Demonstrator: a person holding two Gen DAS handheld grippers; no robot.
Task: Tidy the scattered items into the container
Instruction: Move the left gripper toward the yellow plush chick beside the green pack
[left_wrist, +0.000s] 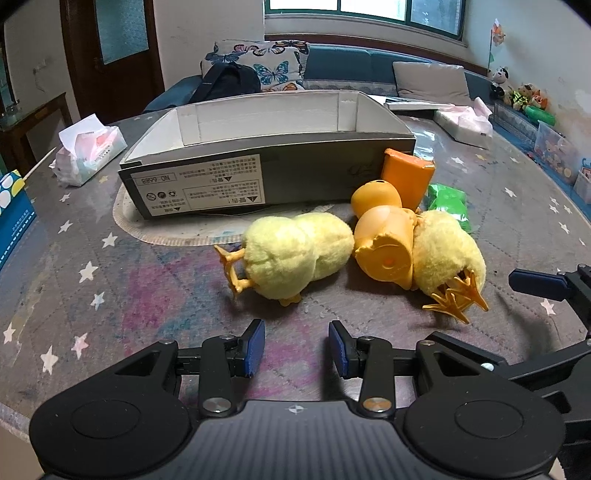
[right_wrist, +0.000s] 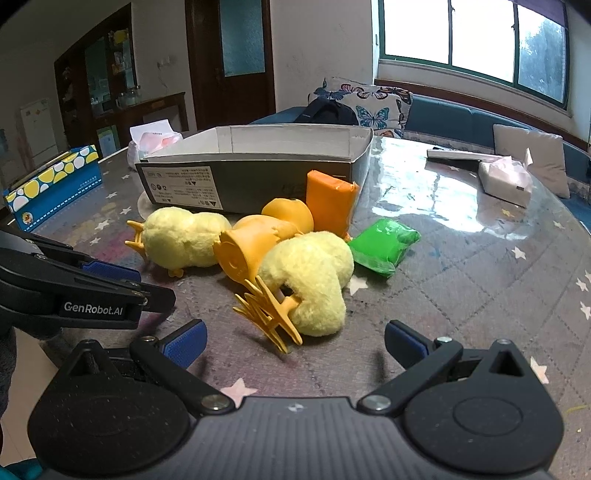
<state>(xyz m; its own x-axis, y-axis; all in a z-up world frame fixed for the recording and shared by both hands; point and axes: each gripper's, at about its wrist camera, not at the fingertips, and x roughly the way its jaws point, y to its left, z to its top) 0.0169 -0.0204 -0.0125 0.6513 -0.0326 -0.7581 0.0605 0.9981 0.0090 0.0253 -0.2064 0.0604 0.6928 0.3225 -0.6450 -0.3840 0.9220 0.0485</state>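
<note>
Two fluffy yellow chicks (left_wrist: 295, 254) (right_wrist: 314, 280) lie on the surface (left_wrist: 110, 295) beside the empty box (left_wrist: 266, 147). The left gripper (left_wrist: 296, 347) has its jaws partly apart, holding nothing. The right gripper (right_wrist: 294, 341) has its jaws wide apart.

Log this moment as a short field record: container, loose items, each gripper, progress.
container: open cardboard box, no item visible inside
loose items: two fuzzy yellow chick toys, orange plastic toy, orange packet leaning on the box, green packet
left gripper: fingers apart, nothing between them, short of the left chick
right gripper: fingers wide open, facing the right chick's orange feet
progress: all items seen lie on the table
</note>
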